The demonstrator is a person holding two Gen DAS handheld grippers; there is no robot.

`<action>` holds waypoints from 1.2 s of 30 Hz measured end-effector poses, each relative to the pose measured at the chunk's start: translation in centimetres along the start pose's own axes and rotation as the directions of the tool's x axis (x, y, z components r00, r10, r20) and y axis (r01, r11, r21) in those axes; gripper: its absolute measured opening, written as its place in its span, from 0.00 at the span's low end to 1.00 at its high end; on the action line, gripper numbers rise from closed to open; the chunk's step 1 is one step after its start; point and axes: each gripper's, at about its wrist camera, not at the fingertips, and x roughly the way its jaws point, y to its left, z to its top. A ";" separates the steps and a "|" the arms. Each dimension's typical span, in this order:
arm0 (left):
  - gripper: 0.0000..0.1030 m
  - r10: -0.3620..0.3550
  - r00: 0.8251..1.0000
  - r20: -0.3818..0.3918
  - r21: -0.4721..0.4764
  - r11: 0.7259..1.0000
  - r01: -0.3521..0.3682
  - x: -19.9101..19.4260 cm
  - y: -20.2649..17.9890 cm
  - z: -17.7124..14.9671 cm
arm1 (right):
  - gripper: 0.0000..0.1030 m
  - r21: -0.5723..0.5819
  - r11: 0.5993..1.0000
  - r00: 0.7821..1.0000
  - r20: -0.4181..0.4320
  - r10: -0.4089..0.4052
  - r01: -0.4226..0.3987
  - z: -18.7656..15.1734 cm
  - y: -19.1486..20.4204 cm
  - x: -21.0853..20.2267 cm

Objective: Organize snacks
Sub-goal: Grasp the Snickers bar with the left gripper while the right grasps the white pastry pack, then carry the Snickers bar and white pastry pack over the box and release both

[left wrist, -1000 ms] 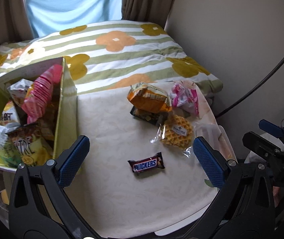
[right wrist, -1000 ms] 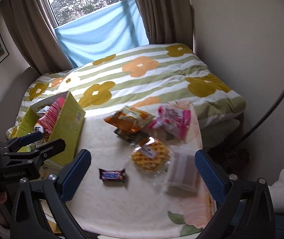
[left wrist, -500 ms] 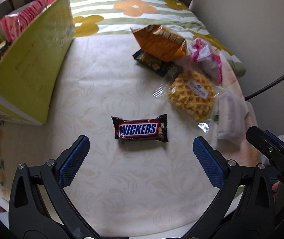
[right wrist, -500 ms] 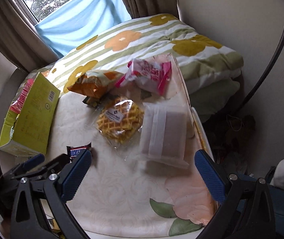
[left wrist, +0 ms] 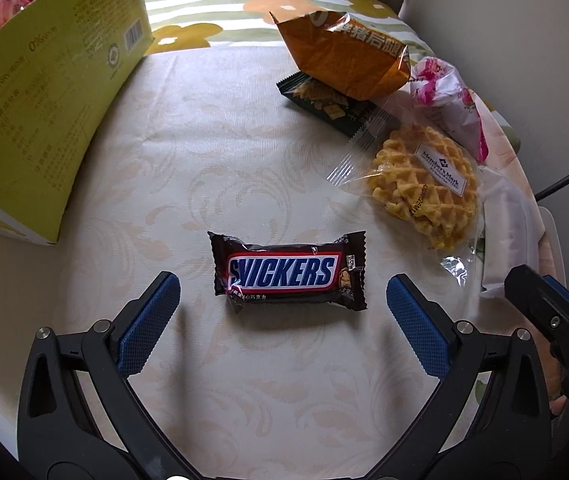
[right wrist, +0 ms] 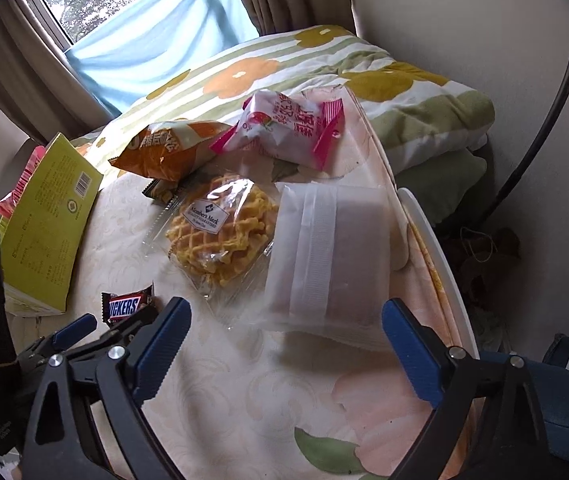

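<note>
Two snacks are lined up for grabbing here. First, the Snickers bar [left wrist: 289,274] lies flat on the worktop [left wrist: 212,152], dead centre ahead of the left gripper [left wrist: 283,322], whose jaws stand wide with nothing in them. It looks light, firm inside, with a slick crinkly wrapper, so I'd pinch it across the short sides of the body, not the flappy crimped ends. Second, the frosted white pouch [right wrist: 326,252] sits near the worktop's edge, just ahead of the right gripper [right wrist: 284,340], whose jaws are closing, with nothing pressed between them. It seems soft and squishy, so grip mid-body, gently. Beside it, the wrapped waffle [right wrist: 220,232] looks crumbly. The yellow-green box [left wrist: 40,120] stands off to the left, probably where everything goes.
</note>
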 end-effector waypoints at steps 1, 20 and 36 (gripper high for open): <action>0.97 0.000 1.000 -0.002 -0.003 1.000 0.000 0.2 0.1 -0.1 | 0.92 0.000 1.000 1.000 0.004 -0.003 0.003 0.0 0.0 0.0; 0.60 0.028 1.000 0.005 0.040 0.999 -0.028 0.3 1.1 1.0 | 0.82 0.043 0.996 0.997 0.002 -0.077 0.077 1.4 -0.5 1.9; 0.59 0.015 1.000 0.002 0.086 0.996 -0.015 0.8 1.0 2.0 | 0.58 -0.030 0.977 0.976 -0.029 -0.214 0.213 2.3 0.0 3.3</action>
